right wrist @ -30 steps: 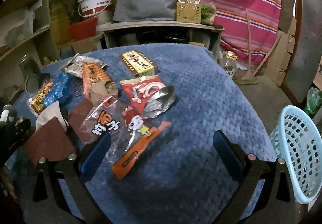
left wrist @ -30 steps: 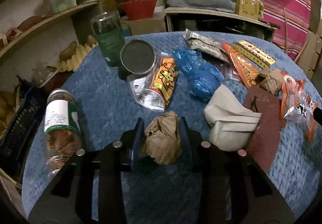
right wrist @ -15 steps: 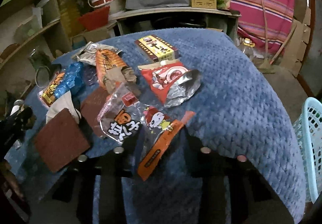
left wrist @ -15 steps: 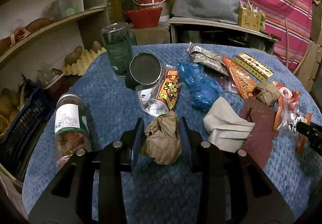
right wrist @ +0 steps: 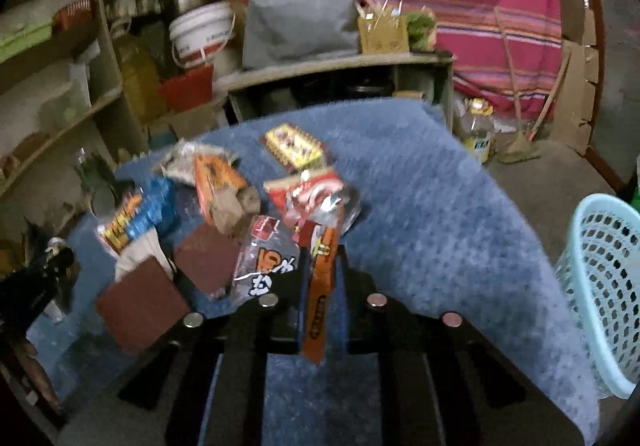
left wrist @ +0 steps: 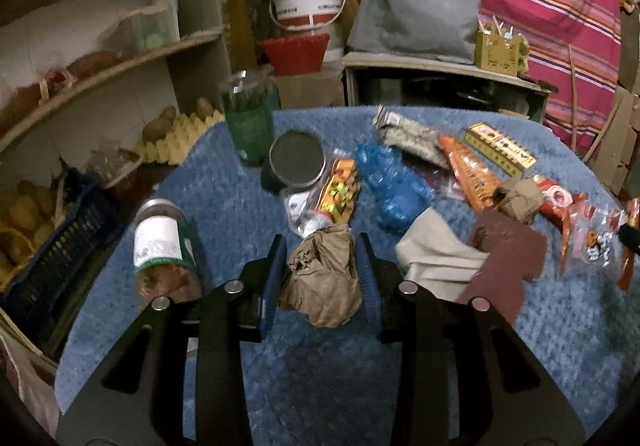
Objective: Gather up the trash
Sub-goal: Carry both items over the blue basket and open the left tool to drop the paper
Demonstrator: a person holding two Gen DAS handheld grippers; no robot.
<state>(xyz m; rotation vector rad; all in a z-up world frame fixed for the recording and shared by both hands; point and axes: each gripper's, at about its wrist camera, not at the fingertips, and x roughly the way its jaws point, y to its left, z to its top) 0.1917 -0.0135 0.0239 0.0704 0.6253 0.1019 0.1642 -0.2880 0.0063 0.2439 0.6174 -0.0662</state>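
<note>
Barely begun: left gripper (left wrist: 320,274) clamps a crumpled brown paper wad (left wrist: 324,278); right gripper (right wrist: 322,286), jaws just closing, pinches an orange snack wrapper (right wrist: 318,302); other wrappers litter the blue table's (right wrist: 440,230) middle (laundry-style basket (right wrist: 604,286) beyond its right edge).

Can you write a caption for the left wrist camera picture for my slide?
Left gripper pinches a crumpled brown paper ball above the blue table cover littered with wrappers.

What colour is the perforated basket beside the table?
Light blue basket, clearest at the right edge of the right wrist view.

black gripper (left wrist: 322,272), blue pads (left wrist: 276,266), silver bolts (left wrist: 233,287)
</note>
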